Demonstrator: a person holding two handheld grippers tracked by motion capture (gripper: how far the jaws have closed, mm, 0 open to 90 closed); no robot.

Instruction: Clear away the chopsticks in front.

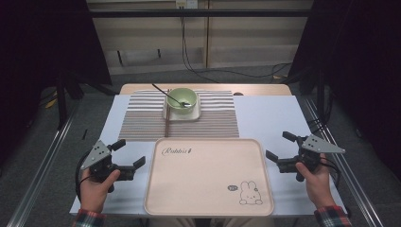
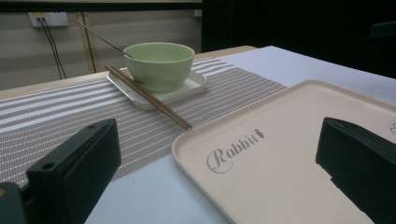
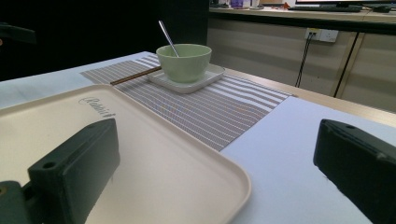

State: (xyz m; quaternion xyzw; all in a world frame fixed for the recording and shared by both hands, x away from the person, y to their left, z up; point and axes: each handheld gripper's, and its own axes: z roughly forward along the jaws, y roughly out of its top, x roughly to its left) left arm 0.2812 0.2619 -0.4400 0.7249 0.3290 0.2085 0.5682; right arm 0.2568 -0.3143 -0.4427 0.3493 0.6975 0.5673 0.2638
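1. Grippers flank the cream tray (image 1: 208,177), left gripper (image 1: 126,157) and right gripper (image 1: 279,150) both wide open, holding nothing.
2. Green bowl (image 1: 182,99) sits far, on a plate.
3. Likely next: reach forward for it.

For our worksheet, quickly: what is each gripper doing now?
Left gripper: open, holding nothing.
Right gripper: open, holding nothing.

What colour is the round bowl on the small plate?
Pale green round bowl; clearest in the left gripper view.
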